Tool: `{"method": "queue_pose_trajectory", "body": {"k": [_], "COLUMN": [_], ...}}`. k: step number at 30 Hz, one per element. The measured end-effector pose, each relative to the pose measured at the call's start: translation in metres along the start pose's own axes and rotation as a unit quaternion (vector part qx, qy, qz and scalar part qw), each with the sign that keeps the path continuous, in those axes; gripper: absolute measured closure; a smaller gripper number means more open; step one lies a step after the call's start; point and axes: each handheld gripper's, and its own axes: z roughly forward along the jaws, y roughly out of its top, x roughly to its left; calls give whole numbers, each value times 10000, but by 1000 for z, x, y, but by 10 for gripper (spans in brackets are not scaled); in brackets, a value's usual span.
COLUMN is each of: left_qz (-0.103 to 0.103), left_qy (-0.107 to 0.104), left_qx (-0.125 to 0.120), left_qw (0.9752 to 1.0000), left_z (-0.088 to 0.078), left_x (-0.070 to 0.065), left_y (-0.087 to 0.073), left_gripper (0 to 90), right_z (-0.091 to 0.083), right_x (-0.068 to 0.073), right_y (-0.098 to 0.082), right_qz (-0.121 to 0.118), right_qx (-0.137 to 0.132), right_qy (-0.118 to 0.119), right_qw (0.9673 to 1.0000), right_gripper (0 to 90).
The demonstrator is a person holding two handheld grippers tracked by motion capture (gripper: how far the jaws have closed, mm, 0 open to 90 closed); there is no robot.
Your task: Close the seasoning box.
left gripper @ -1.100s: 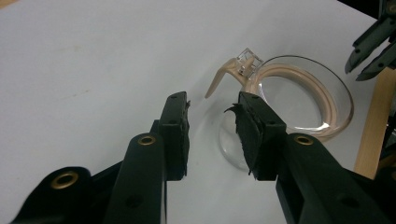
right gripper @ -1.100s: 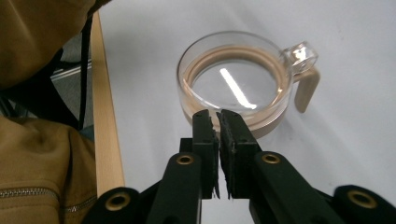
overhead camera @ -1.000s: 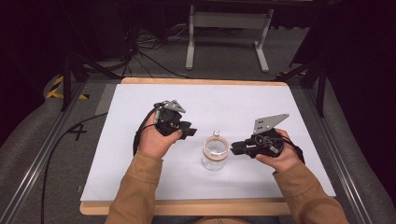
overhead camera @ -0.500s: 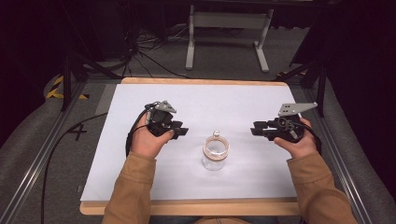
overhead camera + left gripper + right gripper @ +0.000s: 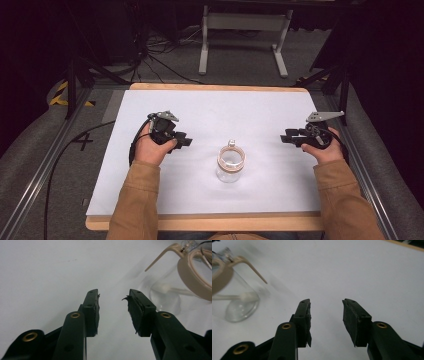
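Clear glass jar (image 5: 230,165) with a tan lid upright on the white table (image 5: 210,112), slightly toward 6 o'clock from the sheet's middle. Small wire clasp at the lid's 12 o'clock edge in the high view.

Left gripper (image 5: 186,142) at about 9 o'clock from the jar, near but apart from it, jaws aimed toward 3 o'clock. Spread apart and empty in the left gripper view (image 5: 113,305), bare table between the pads; jar (image 5: 180,287) up at 2 o'clock of that view, clear of the jaws. Frayed padding on the inner face of the right-hand jaw.

Right gripper (image 5: 285,138) at about 3 o'clock from the jar, well apart, near the table's edge, jaws aimed toward 9 o'clock. Likewise parted and holding nothing in the right gripper view (image 5: 326,315); jar (image 5: 235,296) off at 10 o'clock there, a white-tipped stick lying inside near its base.

Tan sleeves (image 5: 137,200) in from 6 o'clock.
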Motion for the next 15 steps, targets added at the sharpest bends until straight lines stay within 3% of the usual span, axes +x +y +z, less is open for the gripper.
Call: {"method": "queue_pose_trajectory", "body": {"k": [4, 10, 15], "left_qz": [3, 21, 34], "left_qy": [20, 40, 58], "left_qx": [66, 105, 69], "left_qw": [10000, 9999, 10000], "left_z": [3, 7, 8], "left_x": [5, 10, 11], "left_y": [-3, -8, -9], "left_gripper": [605, 596, 588], "right_z": [13, 26, 26], "right_x": [-13, -24, -23], "right_y": [-15, -29, -29], "right_qz": [156, 199, 165], "right_qx": [238, 448, 376], "right_qy": [-101, -108, -72], "right_qw": [9995, 9987, 9991], "right_gripper": [580, 573, 559]}}
